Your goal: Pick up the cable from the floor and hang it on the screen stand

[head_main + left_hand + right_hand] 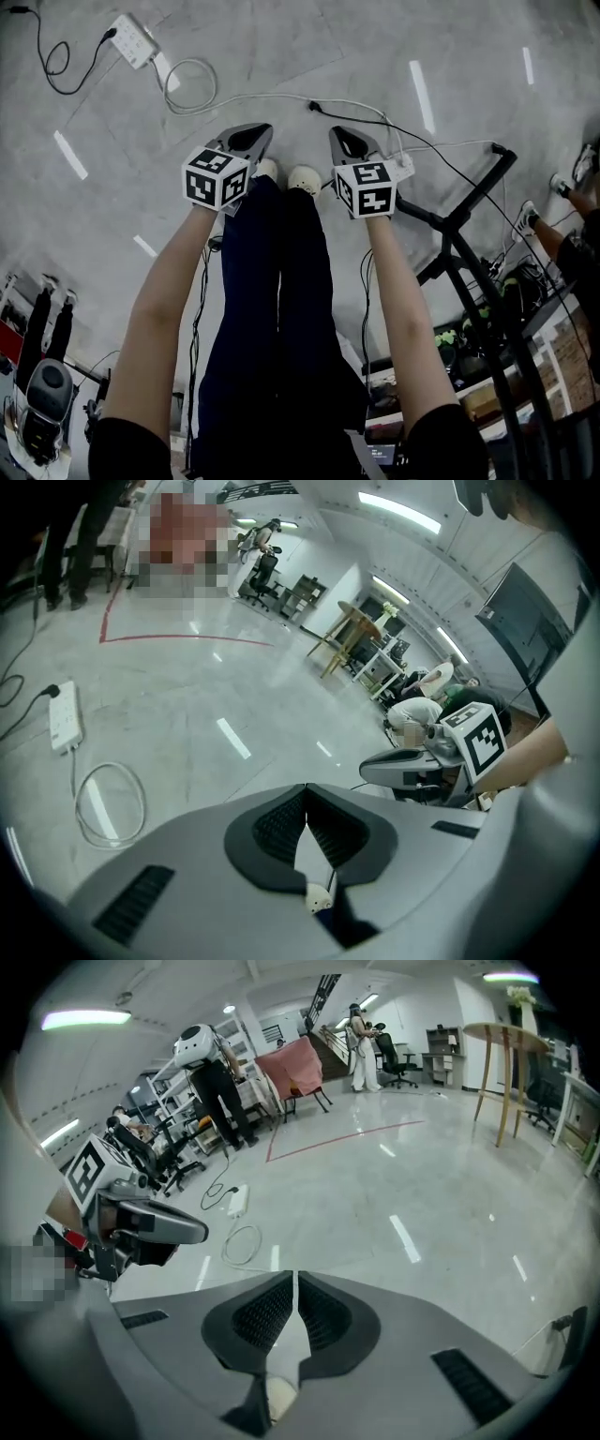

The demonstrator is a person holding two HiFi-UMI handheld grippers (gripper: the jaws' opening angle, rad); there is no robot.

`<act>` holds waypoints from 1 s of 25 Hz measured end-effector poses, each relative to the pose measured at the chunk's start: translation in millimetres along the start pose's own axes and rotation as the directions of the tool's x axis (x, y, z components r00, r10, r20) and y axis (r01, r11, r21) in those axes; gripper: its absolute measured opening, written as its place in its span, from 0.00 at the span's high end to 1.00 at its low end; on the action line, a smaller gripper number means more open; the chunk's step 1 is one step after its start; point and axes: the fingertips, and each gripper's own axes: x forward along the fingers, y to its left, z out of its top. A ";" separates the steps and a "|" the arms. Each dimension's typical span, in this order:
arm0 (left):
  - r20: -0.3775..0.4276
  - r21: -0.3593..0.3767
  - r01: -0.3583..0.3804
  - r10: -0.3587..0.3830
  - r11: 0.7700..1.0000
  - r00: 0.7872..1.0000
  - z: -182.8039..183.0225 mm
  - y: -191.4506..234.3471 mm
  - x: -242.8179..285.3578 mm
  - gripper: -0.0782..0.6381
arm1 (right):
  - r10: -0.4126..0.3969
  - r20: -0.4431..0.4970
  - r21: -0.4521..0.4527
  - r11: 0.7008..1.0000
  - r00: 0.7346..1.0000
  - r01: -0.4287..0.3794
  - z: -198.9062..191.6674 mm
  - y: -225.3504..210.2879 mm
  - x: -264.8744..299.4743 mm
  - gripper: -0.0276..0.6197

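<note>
While the left gripper point(246, 141) and the right gripper point(349, 142) point down at the grey floor point(300, 47), we read both pairs of jaws as closed together with nothing between them.

We locate the white cable point(192, 86) at the upper left of the head view. It lies looped on the floor beside the white power strip point(134, 39), well apart from both grippers. The black screen stand point(466, 220) occupies the right side of that frame. The grippers sit side by side at upper centre.
</note>
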 end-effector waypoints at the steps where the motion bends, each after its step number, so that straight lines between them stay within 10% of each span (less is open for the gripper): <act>1: -0.001 -0.011 -0.003 0.003 1.000 1.000 -6.5 6.1 6.0 0.88 | 0.010 -0.004 0.000 1.000 1.000 -0.010 -5.1 -1.7 7.5 0.92; 15: -0.100 0.006 0.059 -0.058 0.998 0.993 -86.6 75.3 94.4 0.88 | 0.003 -0.128 -0.148 0.989 0.992 -0.022 -74.7 -31.6 135.0 0.91; 25: -0.105 0.018 0.096 -0.094 0.995 0.990 -107.7 100.4 137.7 0.88 | -0.022 -0.275 -0.294 0.954 0.961 -0.062 -124.9 -53.3 197.5 0.68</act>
